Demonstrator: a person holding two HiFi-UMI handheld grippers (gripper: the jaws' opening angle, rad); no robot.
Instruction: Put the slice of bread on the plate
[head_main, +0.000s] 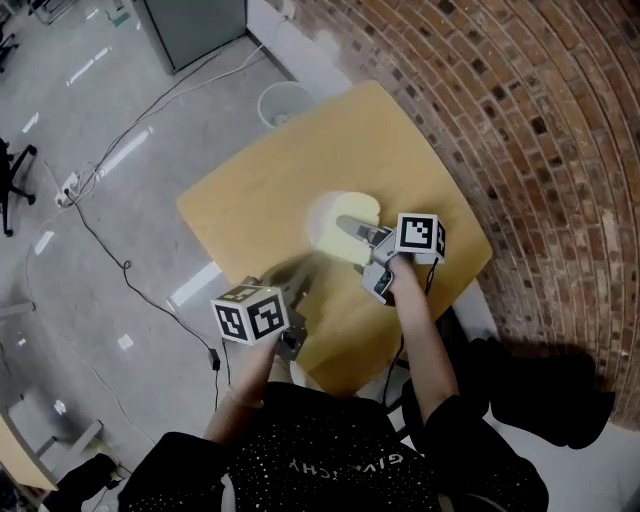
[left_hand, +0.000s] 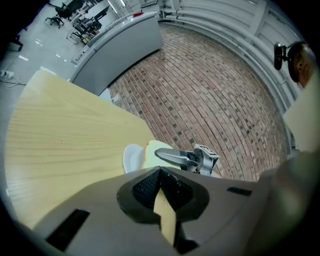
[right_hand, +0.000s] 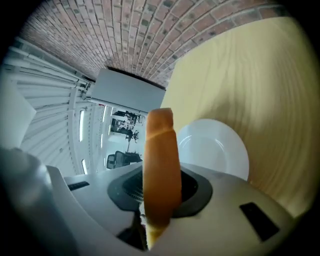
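Right tongs (head_main: 350, 228) are pinching the bread slice (right_hand: 161, 160) edge-on, plate (right_hand: 215, 147) just ahead, likely for drop-off; left tongs (left_hand: 159, 175) are hovering shut, empty, behind.

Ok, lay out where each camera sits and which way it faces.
Head view: on the head, steeply down at the table; both forearms show.
Left gripper view: on the left hand-held gripper, facing across the table; its jaws together.
Right gripper view: on the right hand-held gripper, facing the plate; jaws clamp the bread.
Shared: all show the plate.
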